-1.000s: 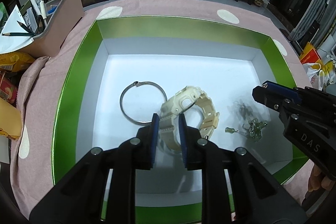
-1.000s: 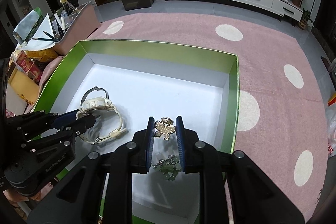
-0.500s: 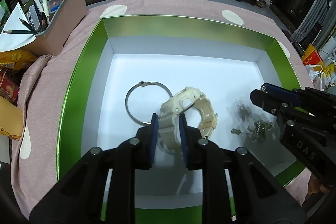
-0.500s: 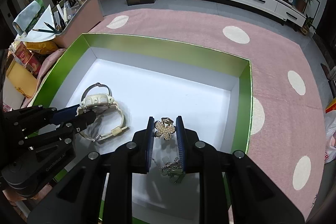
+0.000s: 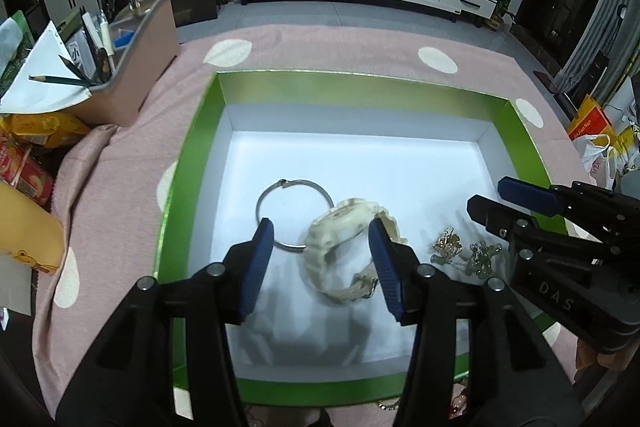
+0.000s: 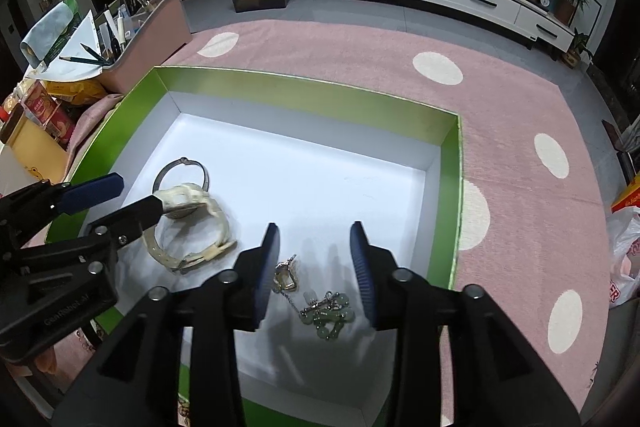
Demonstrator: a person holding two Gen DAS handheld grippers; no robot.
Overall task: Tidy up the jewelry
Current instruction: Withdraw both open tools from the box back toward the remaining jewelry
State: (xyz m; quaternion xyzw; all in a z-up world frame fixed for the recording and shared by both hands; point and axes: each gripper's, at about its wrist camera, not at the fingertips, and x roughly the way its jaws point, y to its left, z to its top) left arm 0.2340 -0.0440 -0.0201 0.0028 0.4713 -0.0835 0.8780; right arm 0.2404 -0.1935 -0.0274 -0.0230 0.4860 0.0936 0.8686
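Jewelry is lying released: watch (image 5: 352,251) under the opening left claw (image 5: 322,265), brooch (image 6: 285,277) under the opening right claw (image 6: 316,269); light, snaggy chain, likely best pinched at the flower.

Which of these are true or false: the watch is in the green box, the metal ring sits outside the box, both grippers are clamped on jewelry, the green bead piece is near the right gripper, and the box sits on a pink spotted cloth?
1. The cream watch lies inside the green box. True.
2. The metal ring sits outside the box. False: it lies on the white floor of the box, beside the watch.
3. Both grippers are clamped on jewelry. False: the left gripper and right gripper are opening, their fingers apart and pressing on nothing.
4. The green bead piece lies between the right gripper's fingers. True.
5. The box sits on a pink spotted cloth. True.
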